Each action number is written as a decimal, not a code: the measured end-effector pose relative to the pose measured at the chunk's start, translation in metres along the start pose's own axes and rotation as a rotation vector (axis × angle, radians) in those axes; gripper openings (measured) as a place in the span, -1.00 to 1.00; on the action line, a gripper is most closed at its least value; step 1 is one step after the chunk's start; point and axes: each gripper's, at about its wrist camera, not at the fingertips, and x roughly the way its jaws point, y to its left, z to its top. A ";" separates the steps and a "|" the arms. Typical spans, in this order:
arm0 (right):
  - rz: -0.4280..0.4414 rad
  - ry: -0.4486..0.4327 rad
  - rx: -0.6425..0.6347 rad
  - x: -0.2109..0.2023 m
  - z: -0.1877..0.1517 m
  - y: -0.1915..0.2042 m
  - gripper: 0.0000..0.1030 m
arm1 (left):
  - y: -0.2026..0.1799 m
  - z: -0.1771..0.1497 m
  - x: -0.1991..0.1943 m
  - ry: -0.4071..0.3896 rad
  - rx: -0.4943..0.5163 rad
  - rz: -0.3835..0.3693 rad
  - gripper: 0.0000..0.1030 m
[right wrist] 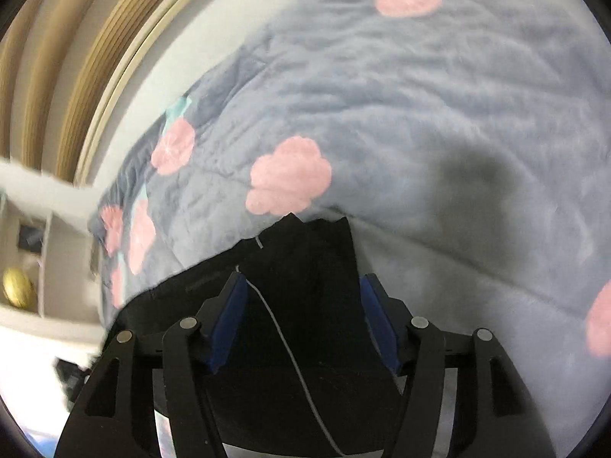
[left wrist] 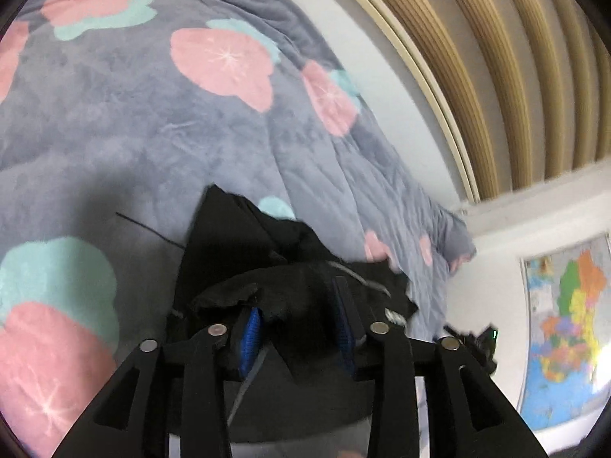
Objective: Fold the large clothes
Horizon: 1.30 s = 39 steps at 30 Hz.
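While both claws gape, black garment seemingly drapes between.

Support: bed under a grey blanket with pink and teal flowers.
On it: black garment, bunched, near the blanket's edge.

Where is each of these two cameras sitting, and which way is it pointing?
Left wrist view: sits on the left gripper, looking along its blue-padded fingers at the black garment on the flowered blanket; a wall map shows right. Only gripper fingers show, no hand.
Right wrist view: sits on the right gripper, looking along its fingers at the black garment on the flowered blanket. Only gripper fingers show.
Shared: garment, blanket, and the ribbed wooden panel.
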 end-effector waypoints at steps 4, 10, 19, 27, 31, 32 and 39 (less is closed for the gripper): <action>-0.024 0.034 -0.119 0.007 -0.005 0.018 0.30 | -0.016 -0.007 -0.014 -0.009 0.044 -0.065 0.14; -0.138 0.057 -0.354 0.043 -0.011 0.047 0.31 | -0.021 0.000 -0.022 -0.038 0.032 -0.145 0.39; -0.145 0.058 -0.392 0.066 0.004 0.037 0.31 | -0.023 0.016 0.008 -0.022 0.208 0.185 0.60; -0.109 0.080 -0.449 0.085 0.024 0.030 0.71 | 0.028 0.050 0.115 0.189 0.190 0.232 0.60; -0.046 0.178 -0.453 0.118 0.028 0.029 0.71 | 0.046 0.060 0.142 0.266 0.160 0.192 0.60; -0.038 0.196 -0.451 0.125 0.027 0.029 0.71 | 0.048 0.062 0.148 0.281 0.164 0.191 0.60; -0.113 0.145 -0.515 0.129 0.009 0.043 -0.31 | 0.046 0.062 0.152 0.240 0.176 0.208 0.42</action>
